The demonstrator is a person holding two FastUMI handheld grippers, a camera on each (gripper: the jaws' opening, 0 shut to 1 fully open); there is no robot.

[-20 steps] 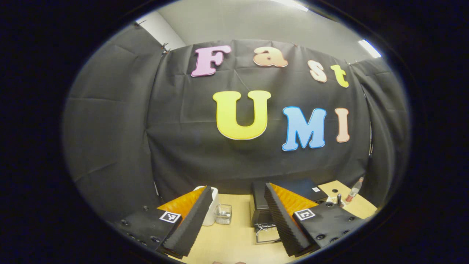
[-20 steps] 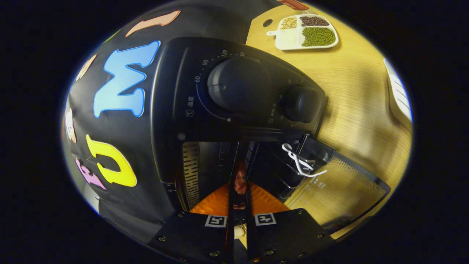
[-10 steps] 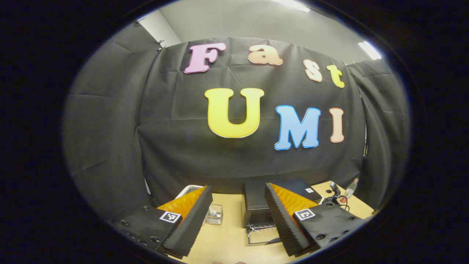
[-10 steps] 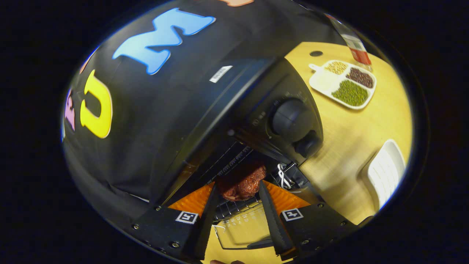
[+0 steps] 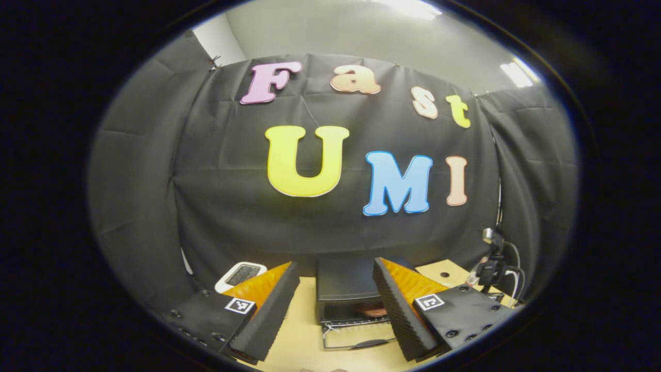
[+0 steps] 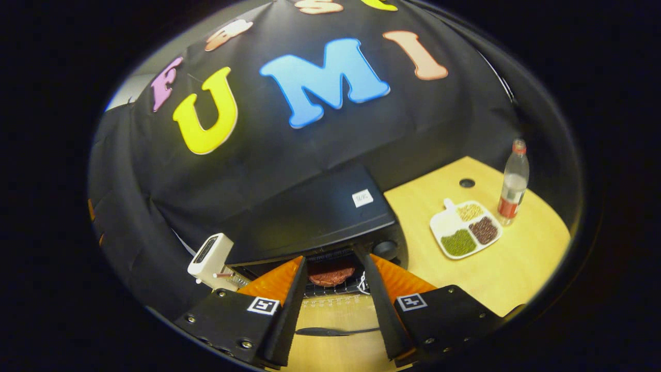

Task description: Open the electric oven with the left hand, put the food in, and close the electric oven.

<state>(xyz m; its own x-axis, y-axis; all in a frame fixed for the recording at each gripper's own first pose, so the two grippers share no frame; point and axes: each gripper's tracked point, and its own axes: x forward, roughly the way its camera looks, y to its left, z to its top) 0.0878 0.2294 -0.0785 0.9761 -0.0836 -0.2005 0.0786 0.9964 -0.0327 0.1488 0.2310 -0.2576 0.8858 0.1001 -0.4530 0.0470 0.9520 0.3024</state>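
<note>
The food [image 6: 331, 277], a brown patty, lies on the rack inside the electric oven [image 6: 310, 217], whose door [image 6: 335, 315] hangs open at 6 o'clock. The right gripper [image 6: 333, 305] is spread, holding nothing. The left gripper [image 5: 335, 310] is likewise spread and empty. A sectioned tray [image 6: 466, 235] sits at the oven's 3 o'clock, a bottle [image 6: 512, 182] beside it.

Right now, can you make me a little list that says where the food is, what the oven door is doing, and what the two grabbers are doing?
food: reddish-brown meat patty lying on the rack inside the oven
oven: black, on the wooden table
oven door: open, folded down flat in front
left gripper: open, holding nothing
right gripper: open, holding nothing
nearby: divided tray of beans, bottle
</note>
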